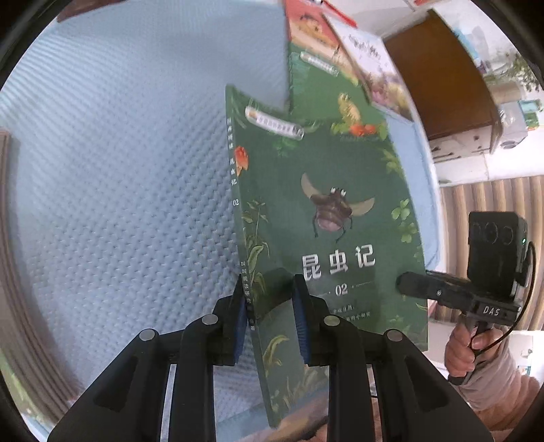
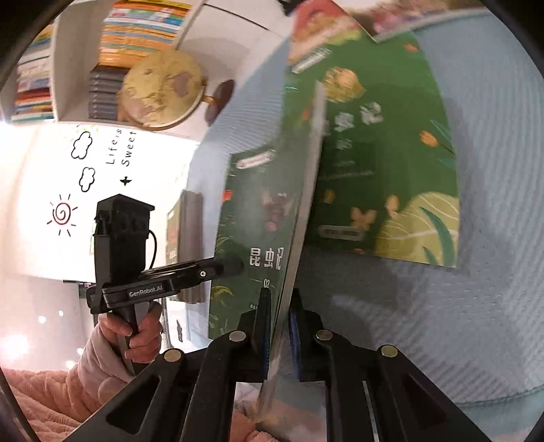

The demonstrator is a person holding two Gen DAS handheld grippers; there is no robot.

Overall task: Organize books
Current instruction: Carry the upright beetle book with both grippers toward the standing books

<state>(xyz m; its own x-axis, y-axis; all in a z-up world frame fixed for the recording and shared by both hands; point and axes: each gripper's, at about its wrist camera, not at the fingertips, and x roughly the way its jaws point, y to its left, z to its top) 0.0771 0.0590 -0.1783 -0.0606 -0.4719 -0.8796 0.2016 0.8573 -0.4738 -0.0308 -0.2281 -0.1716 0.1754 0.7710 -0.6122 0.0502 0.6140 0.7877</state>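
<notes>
Here both grippers pinch the same dark green insect book [image 1: 326, 217], which is lifted clear of the pale blue textured mat [image 1: 119, 170] and stands on edge, spine toward the left wrist camera. The left gripper [image 1: 268, 319] has its blue-padded fingers [image 1: 301, 326] pressed on either side of the book near the spine end of its lower edge, one pad on the front cover and the other on the back. In that view the right gripper [image 1: 408, 284] reaches in from the right side, its black fingertips meeting the book's outer edge near the printed "02", with a hand [image 1: 467, 346] and a pink sleeve below it.

From the right wrist camera the book [image 2: 251, 231] is seen almost edge-on, its page block running up between the right gripper [image 2: 278, 326] fingers, which close tightly on it. The left gripper [image 2: 234, 267] comes in from the left side onto the cover, held by a hand [image 2: 136, 336] in a fleecy pink sleeve.

On the mat behind the held book lies another green book [image 2: 391, 163] of the same series, flat and face up, with two more picture books [image 1: 340, 44] overlapping its far end. A globe [image 2: 163, 91] stands before white shelves [image 2: 142, 30] of stacked books.
</notes>
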